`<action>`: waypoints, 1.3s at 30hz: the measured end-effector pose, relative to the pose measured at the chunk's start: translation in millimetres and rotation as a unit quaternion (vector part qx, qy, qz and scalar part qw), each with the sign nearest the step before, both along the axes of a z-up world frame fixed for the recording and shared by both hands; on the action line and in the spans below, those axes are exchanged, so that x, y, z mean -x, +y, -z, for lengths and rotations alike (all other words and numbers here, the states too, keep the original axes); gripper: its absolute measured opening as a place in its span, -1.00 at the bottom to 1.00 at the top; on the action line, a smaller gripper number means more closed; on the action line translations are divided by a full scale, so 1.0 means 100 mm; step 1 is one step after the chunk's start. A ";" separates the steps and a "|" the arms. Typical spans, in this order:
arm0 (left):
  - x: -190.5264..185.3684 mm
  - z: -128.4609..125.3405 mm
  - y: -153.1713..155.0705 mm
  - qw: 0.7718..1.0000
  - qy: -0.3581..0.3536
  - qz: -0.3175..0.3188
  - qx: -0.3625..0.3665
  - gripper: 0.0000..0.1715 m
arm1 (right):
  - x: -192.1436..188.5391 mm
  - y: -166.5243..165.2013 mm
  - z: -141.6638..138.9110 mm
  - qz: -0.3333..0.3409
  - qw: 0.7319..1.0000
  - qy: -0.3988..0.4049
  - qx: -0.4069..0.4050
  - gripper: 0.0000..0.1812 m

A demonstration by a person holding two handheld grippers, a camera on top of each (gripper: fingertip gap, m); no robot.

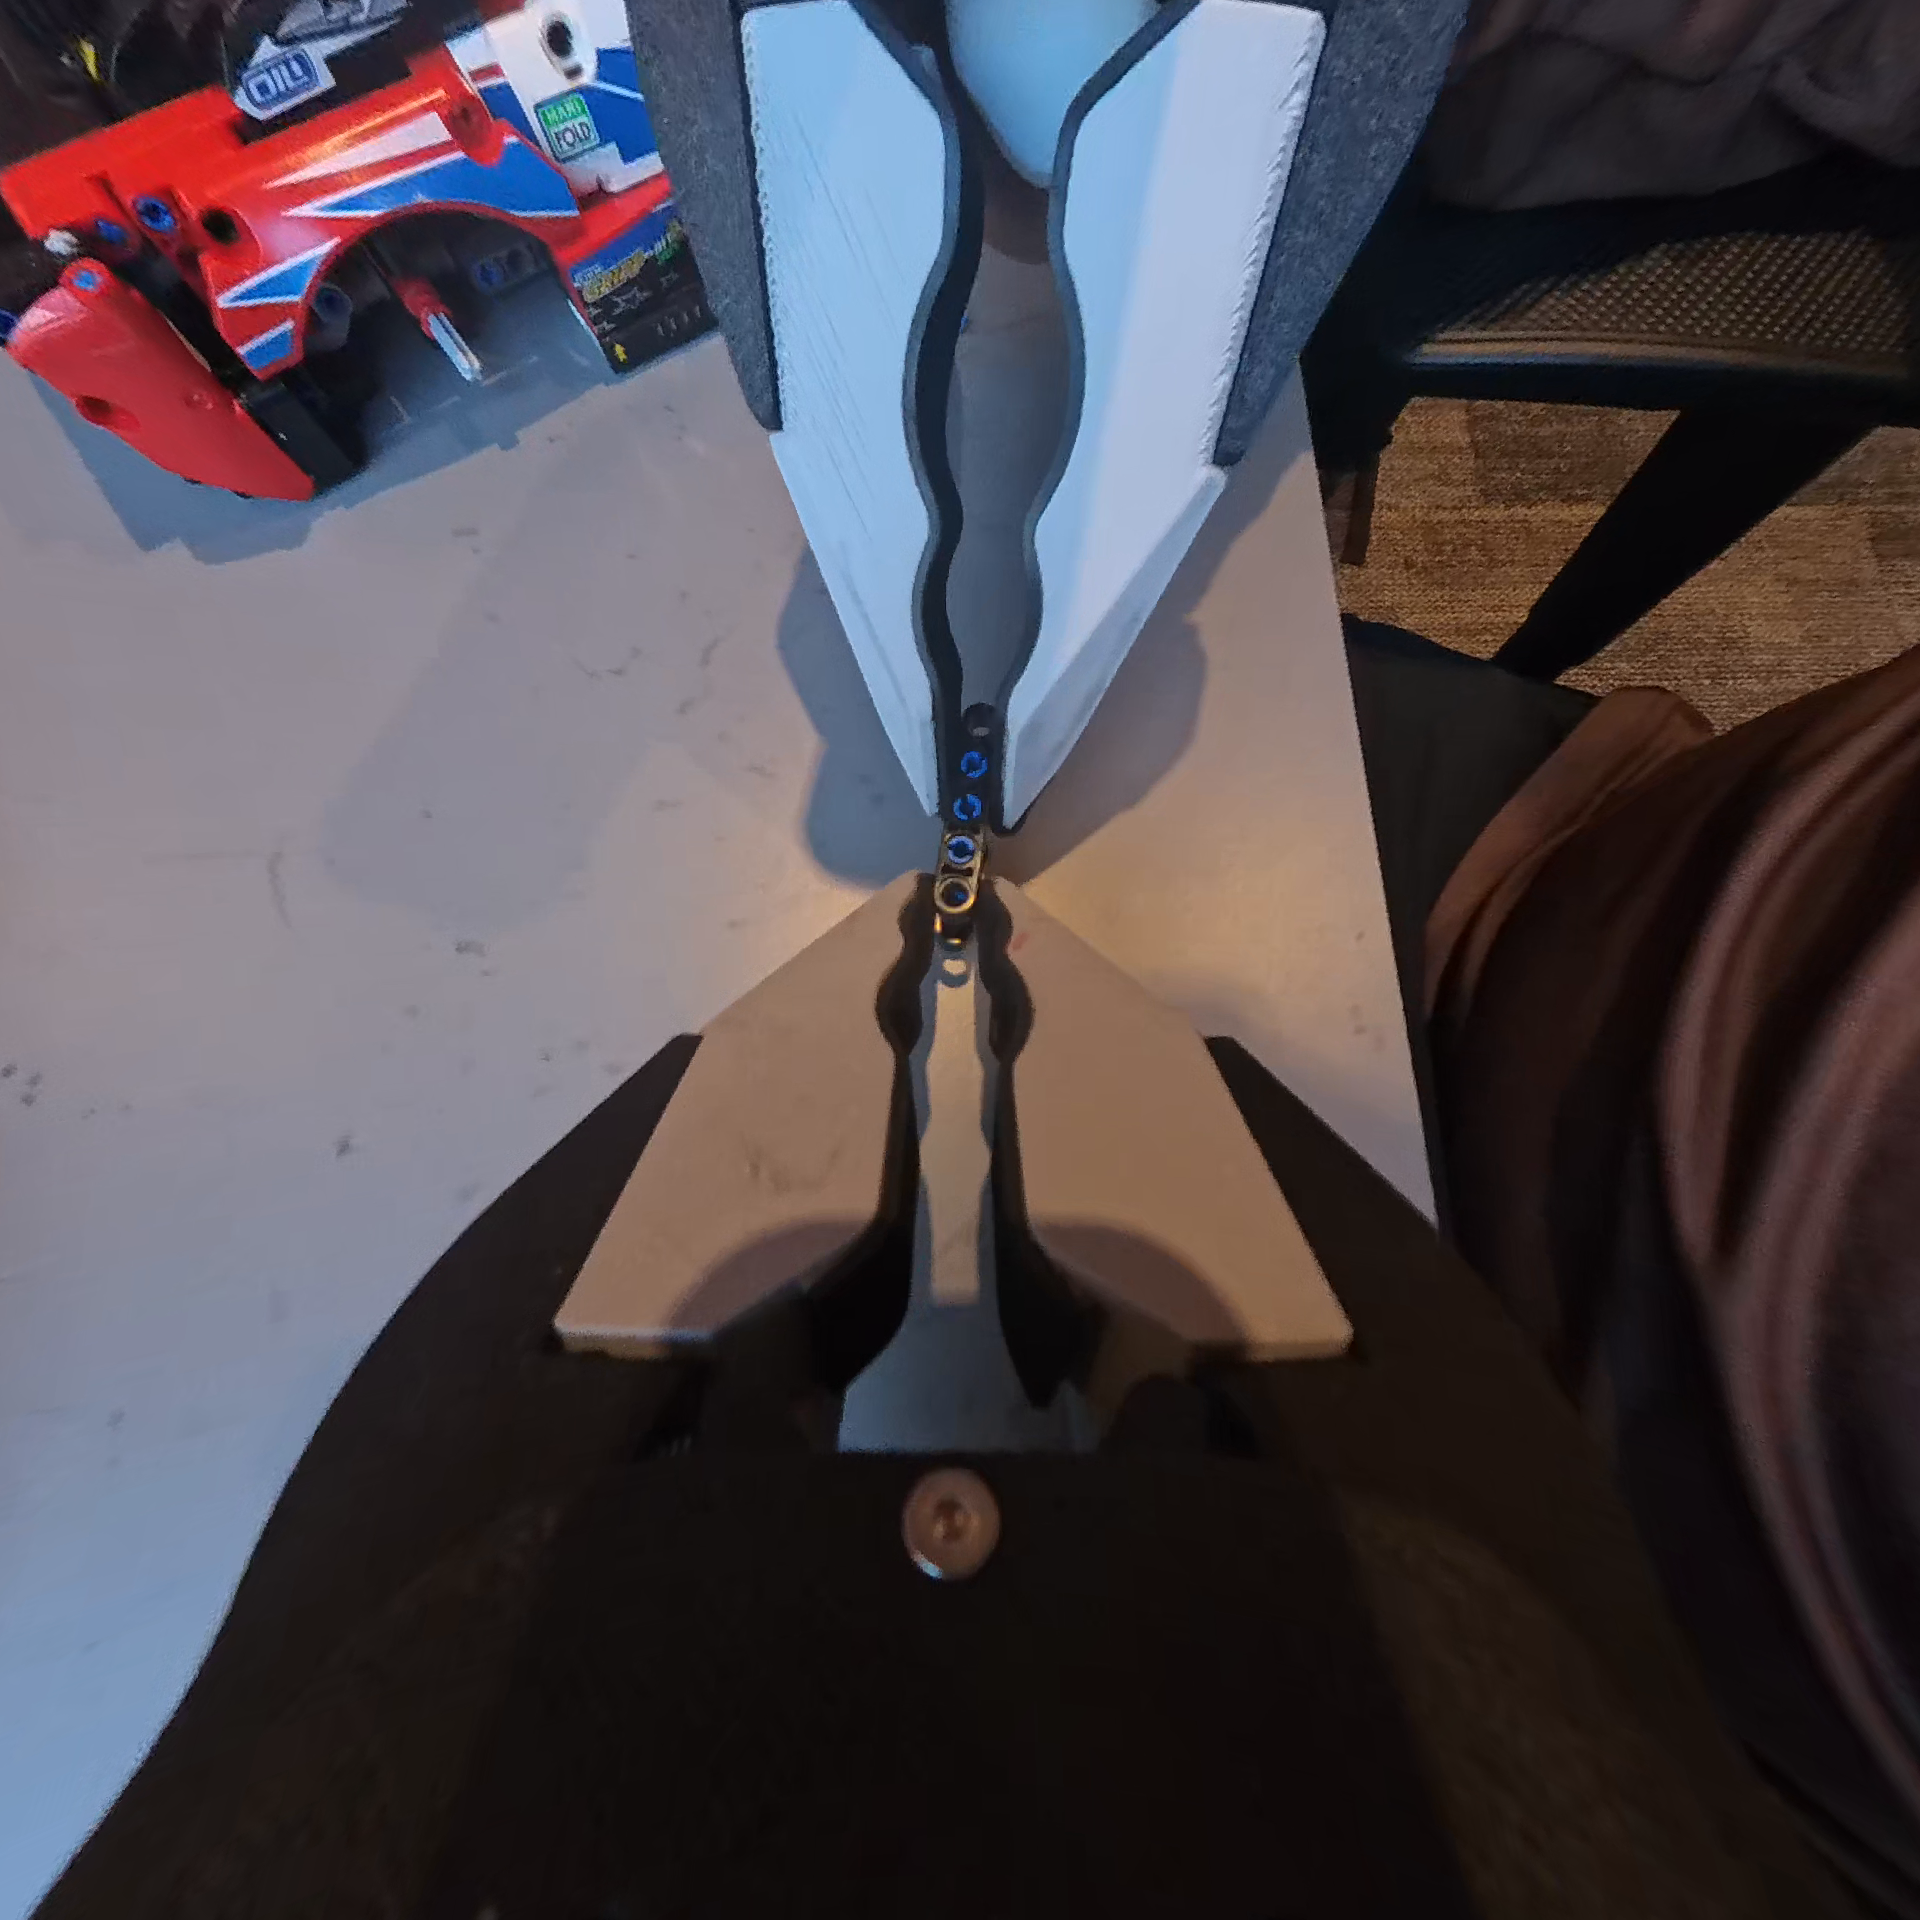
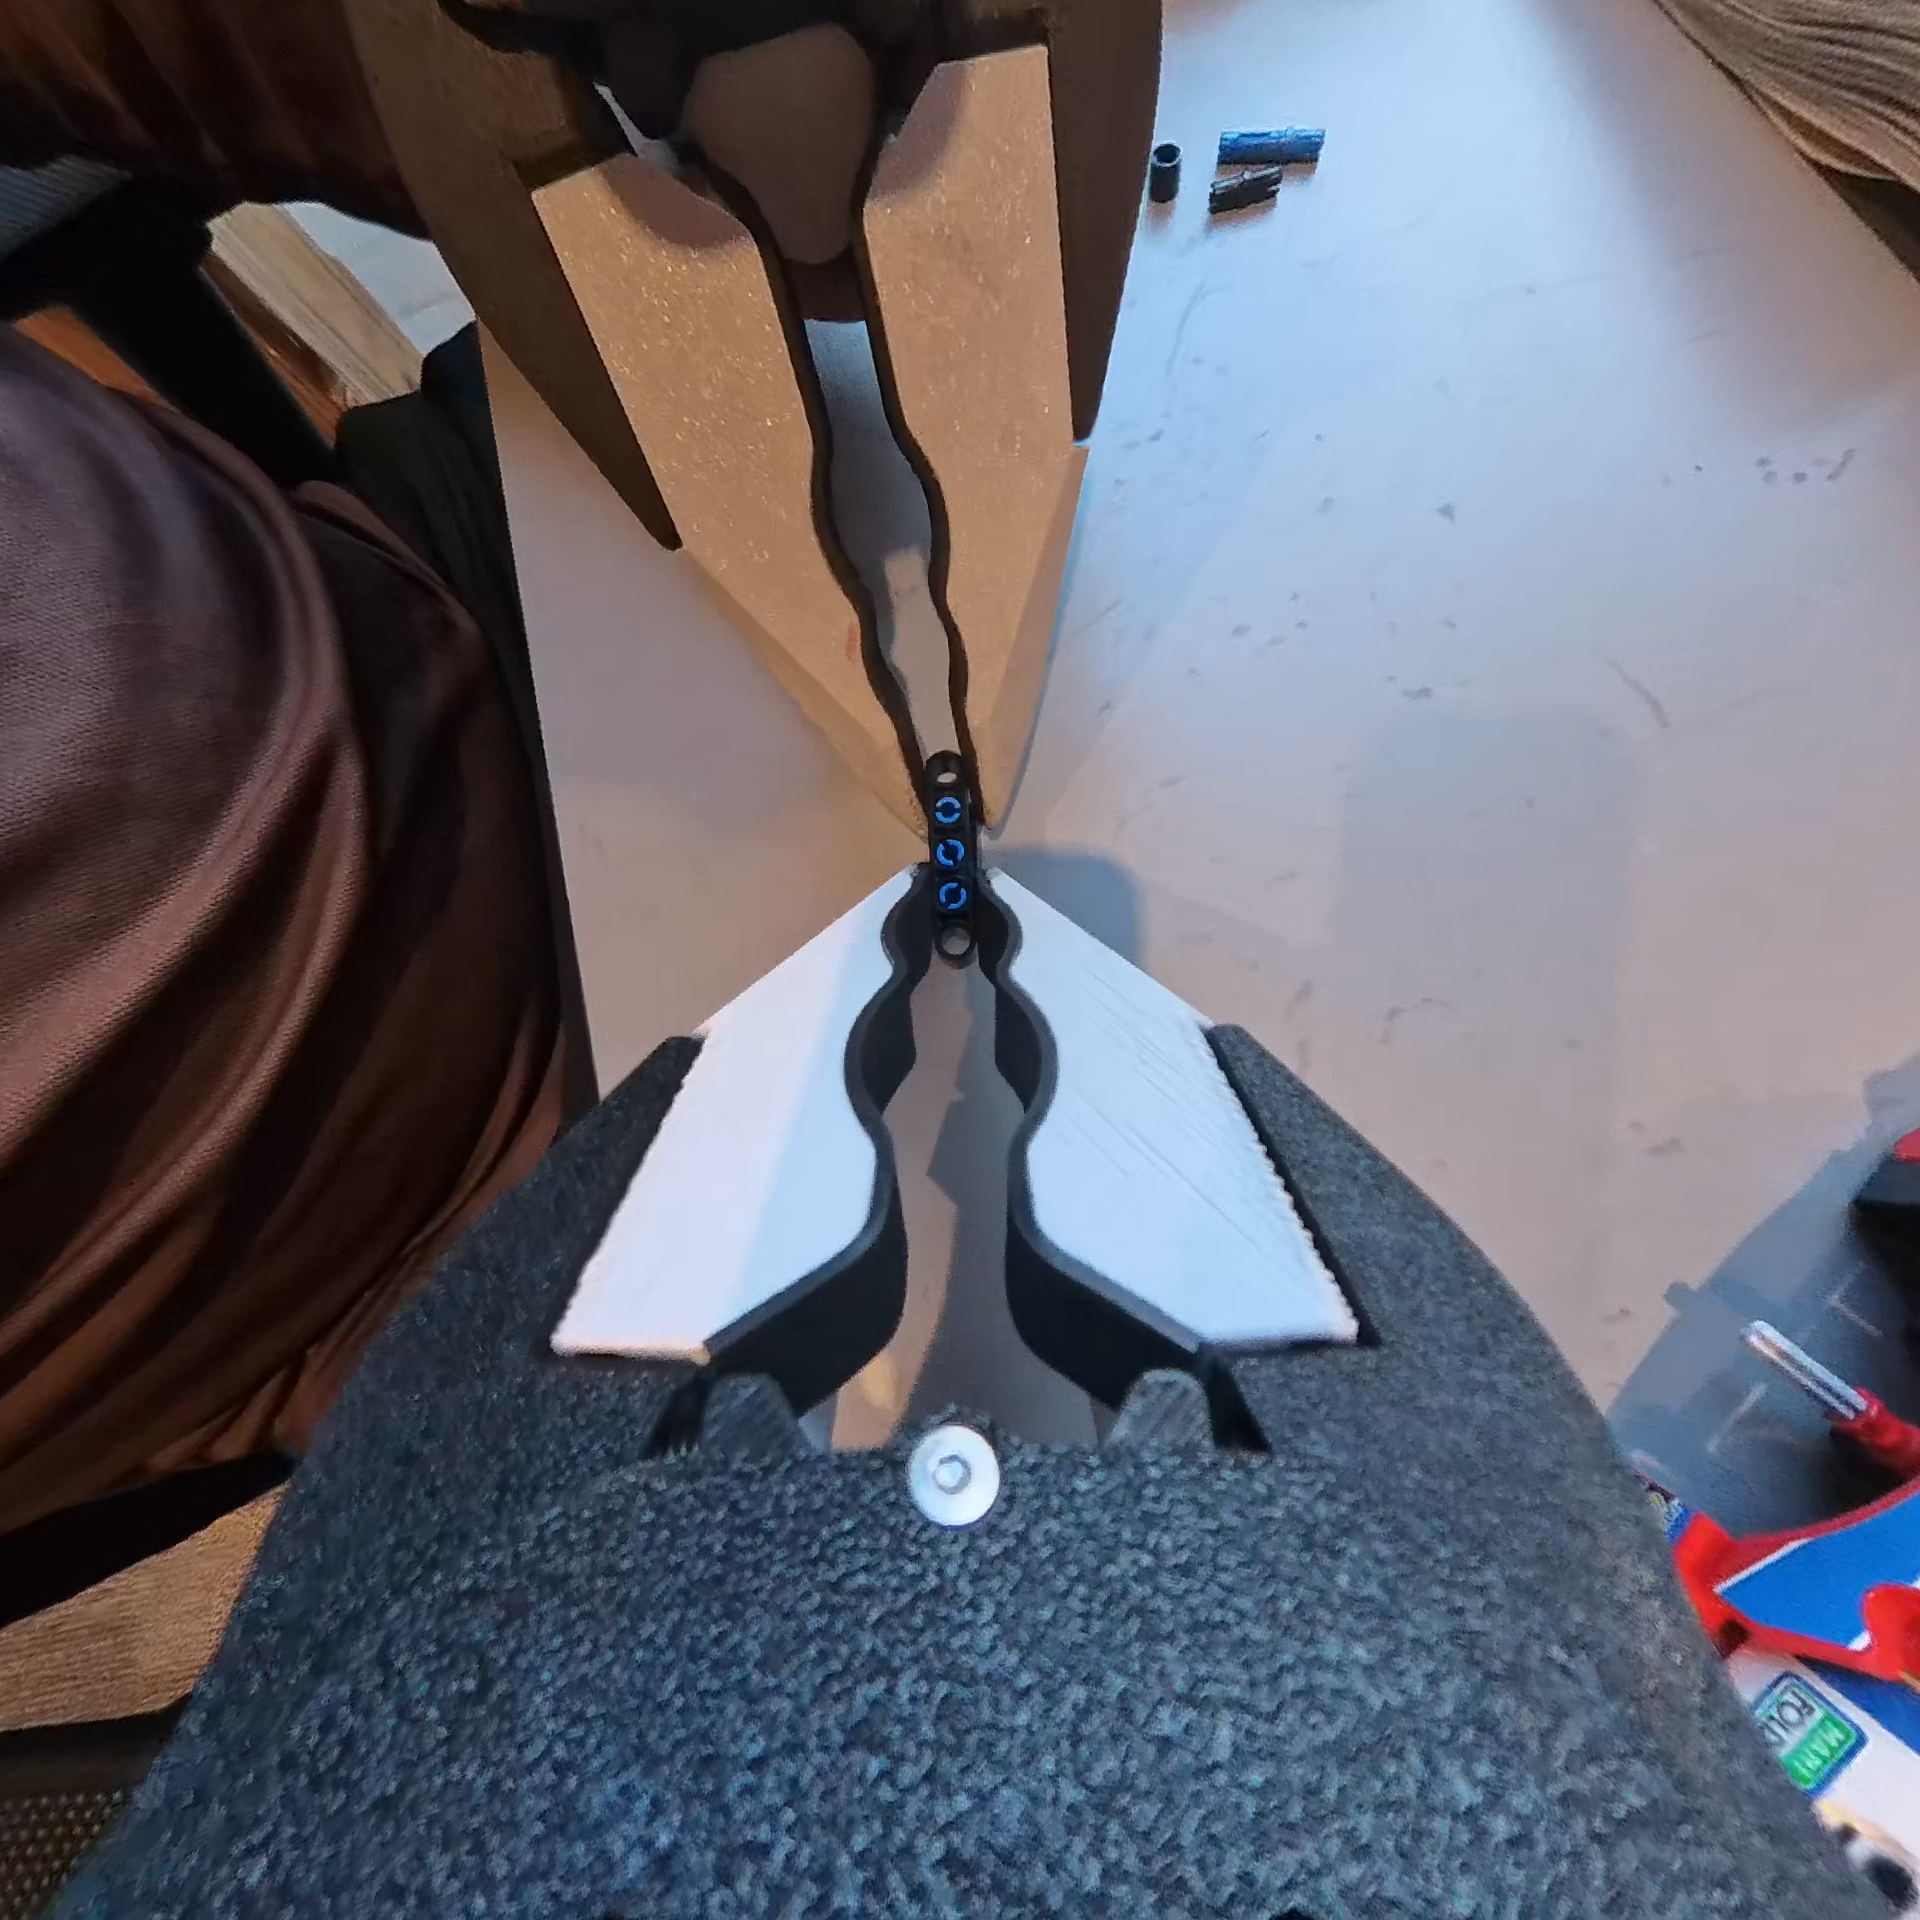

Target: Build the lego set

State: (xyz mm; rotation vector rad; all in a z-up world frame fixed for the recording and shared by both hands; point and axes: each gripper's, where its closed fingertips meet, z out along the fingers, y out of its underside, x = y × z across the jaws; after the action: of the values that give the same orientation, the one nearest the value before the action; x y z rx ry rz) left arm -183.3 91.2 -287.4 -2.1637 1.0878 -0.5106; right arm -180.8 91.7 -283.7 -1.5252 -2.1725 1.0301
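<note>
Above the table's (image 2: 1455, 727) near edge, well apart from the red car body (image 1: 260, 301), the left gripper (image 1: 956, 914) and right gripper (image 2: 951, 914) are both pinching one black beam (image 2: 951, 852) end-to-end — any uneven pull risks twisting it loose.

A pale grey tabletop (image 1: 416, 831) with faint scuffs and dark specks carries the things. A red, white and blue lego car body (image 1: 301, 270) sits toward the far corner from the person's edge. Three small loose pieces lie together on open surface: a black bush (image 2: 1166, 169), a blue pin (image 2: 1270, 142) and a black pin (image 2: 1245, 193).
</note>
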 end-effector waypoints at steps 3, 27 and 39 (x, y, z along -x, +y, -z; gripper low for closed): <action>0.00 0.00 0.01 1.000 0.007 0.000 -0.007 -0.94 | 0.00 0.01 0.00 0.003 1.000 0.000 -0.001 -0.92; 0.04 -0.06 -0.03 1.000 -0.011 -0.001 0.010 -0.94 | 0.01 -0.01 0.05 -0.057 0.986 -0.125 -0.093 -0.92; 0.04 0.01 -0.03 1.000 -0.013 -0.025 0.007 -0.93 | 0.02 -0.01 0.13 -0.073 0.982 -0.142 -0.098 -0.92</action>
State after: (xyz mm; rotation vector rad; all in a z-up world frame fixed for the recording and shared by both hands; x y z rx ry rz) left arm -187.7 88.0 -288.8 -2.1834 1.0163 -0.5242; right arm -182.4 90.4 -296.8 -1.5172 -2.5274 0.6444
